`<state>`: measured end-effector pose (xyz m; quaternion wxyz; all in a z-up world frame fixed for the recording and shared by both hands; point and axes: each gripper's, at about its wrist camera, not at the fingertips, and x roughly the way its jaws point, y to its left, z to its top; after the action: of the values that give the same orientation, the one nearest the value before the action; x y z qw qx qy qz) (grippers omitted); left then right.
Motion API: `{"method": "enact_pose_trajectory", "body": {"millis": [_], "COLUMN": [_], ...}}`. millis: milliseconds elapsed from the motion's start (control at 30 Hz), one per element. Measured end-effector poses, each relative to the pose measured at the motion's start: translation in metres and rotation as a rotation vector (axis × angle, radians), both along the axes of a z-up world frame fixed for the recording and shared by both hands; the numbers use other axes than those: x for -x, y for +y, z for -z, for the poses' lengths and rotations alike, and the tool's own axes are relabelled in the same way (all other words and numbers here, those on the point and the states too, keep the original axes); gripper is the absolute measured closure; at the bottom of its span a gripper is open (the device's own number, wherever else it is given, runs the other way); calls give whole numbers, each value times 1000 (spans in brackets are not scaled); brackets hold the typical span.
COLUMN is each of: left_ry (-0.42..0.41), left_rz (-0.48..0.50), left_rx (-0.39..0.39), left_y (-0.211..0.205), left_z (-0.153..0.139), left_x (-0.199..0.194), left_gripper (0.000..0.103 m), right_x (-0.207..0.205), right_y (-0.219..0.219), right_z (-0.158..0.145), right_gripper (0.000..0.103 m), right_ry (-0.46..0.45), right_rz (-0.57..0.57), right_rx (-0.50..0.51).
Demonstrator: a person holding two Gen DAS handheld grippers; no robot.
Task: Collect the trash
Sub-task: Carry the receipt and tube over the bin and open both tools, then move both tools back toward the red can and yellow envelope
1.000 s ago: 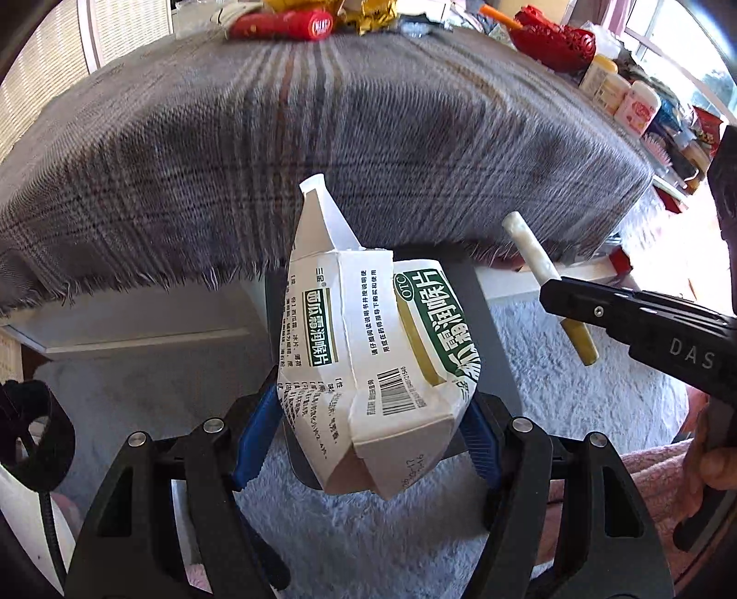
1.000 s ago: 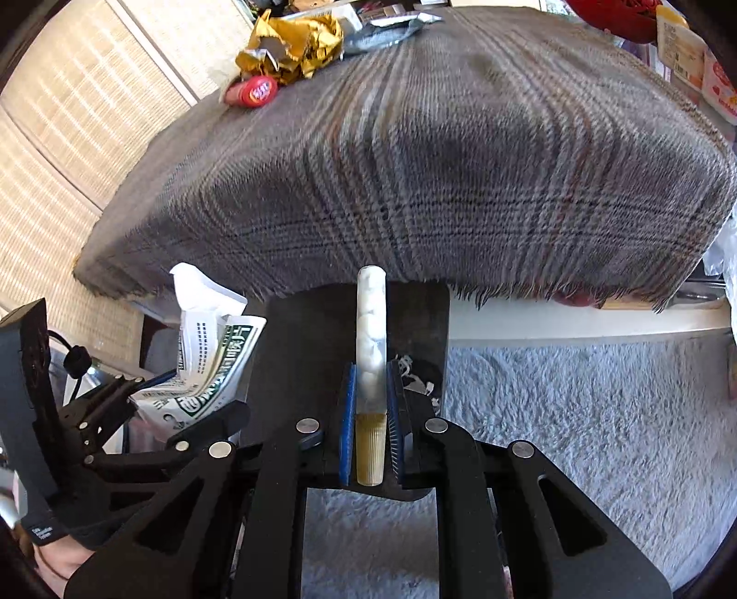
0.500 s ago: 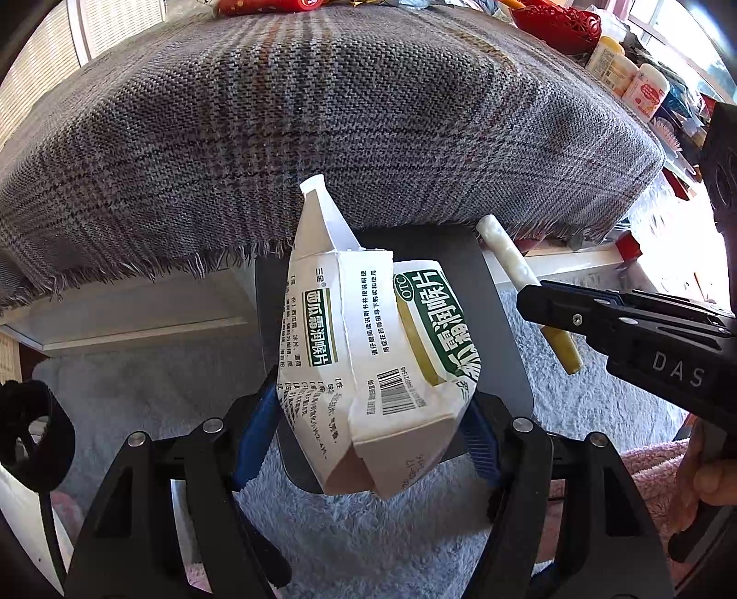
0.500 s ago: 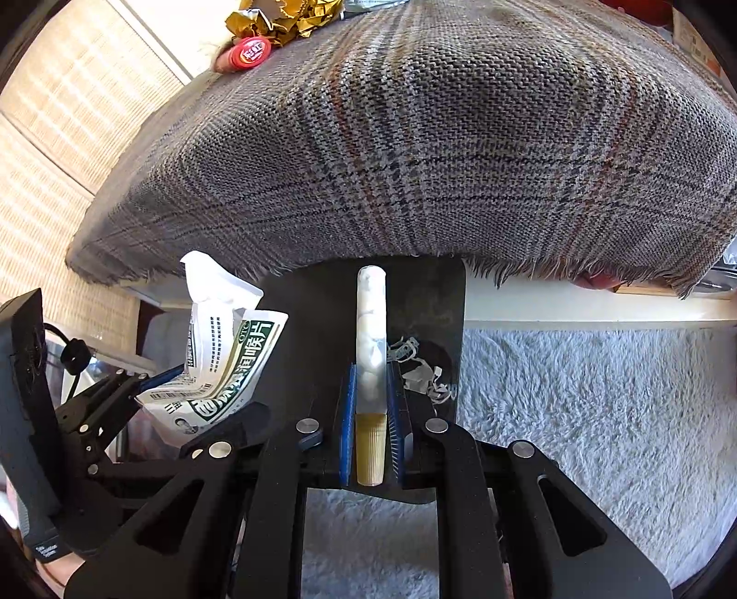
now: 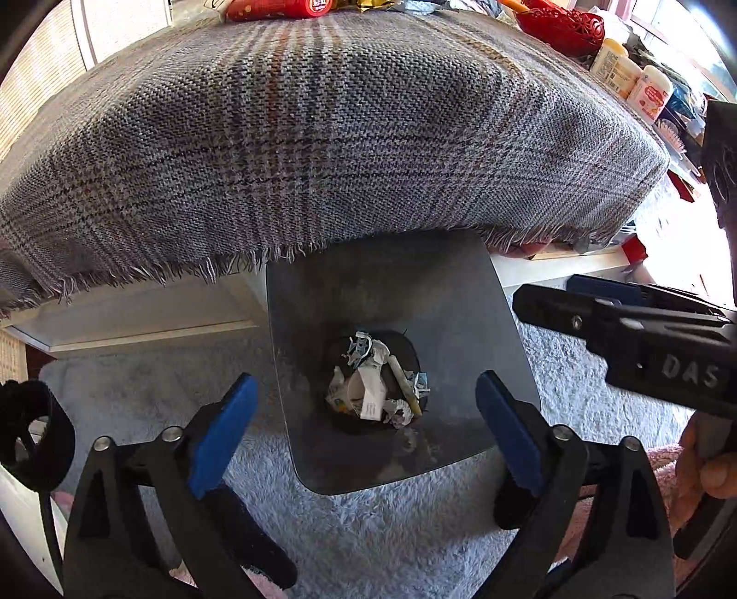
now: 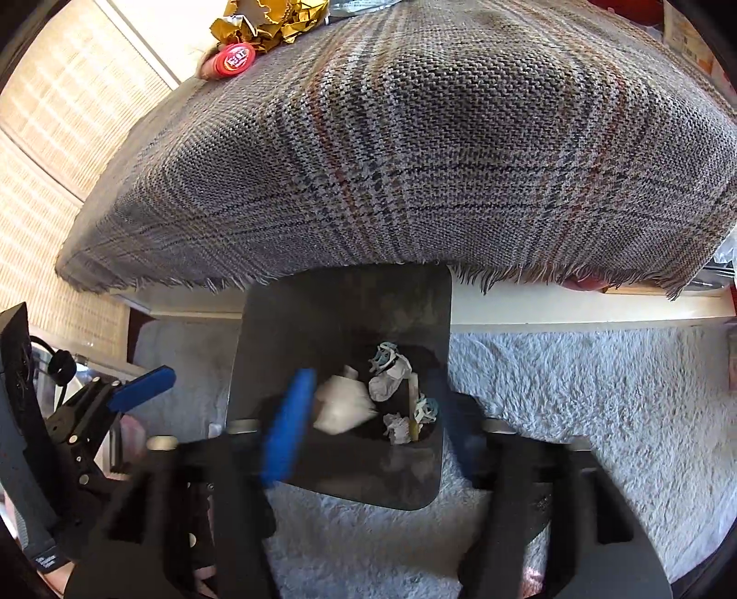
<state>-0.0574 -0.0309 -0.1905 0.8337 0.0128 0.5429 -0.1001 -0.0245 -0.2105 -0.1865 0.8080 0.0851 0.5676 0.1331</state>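
Both grippers hang over a dark bin [image 5: 400, 295] that stands on a pale fluffy rug [image 5: 405, 530], just under the fringed edge of a grey plaid cloth [image 5: 322, 138] on the table. The left gripper [image 5: 364, 414] has just been opening: its blue pads [image 5: 221, 428] stand wide apart and nothing is between them. The white medicine box [image 5: 371, 391] lies at the bottom of the bin, among crumpled paper. The right gripper [image 6: 364, 414] has also just been opening; its fingers look blurred, the blue pad [image 6: 285, 424] is away from the other one, and no thing is between them. The thin white and yellow tube [image 6: 413, 405] is inside the bin too, leaning near the right side of the trash heap. On the far part of the cloth a red tube [image 6: 232, 60] and a crumpled gold wrapper [image 6: 271, 20] lie close together.
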Motion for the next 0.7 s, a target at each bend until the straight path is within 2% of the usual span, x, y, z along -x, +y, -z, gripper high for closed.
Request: {"method": "enact_pose_trajectory", "body": {"millis": [100,133,167,400,567,700], "left_ry": [-1,-3,-8,-66,-89,-132], "left_rz": [-6,-9,-13,-43,-79,-85], "left_rx": [8,11,15,52,46,44], "left_y": [4,6,7,19,32,40], "left_z": [-2,-3,-5,-27,-44,-72], "left_x": [0,1,2,13,8,-4], "left_gripper": [8,8,8,8,8,8], "right_x": [0,0,-1,0,-6,-16], "right_y": [0,1,1,10,5,-2], "right_z": [-1,-3,-5,-34,-62,-90], "right_gripper": [25,16,13,8,7,6], "right_ry": [-1,-2,-6,-59,-114,-172], "right_rz": [7,15,18,-27,1,40], "right_rx": [8,9,5,-62,-85,-92]}}
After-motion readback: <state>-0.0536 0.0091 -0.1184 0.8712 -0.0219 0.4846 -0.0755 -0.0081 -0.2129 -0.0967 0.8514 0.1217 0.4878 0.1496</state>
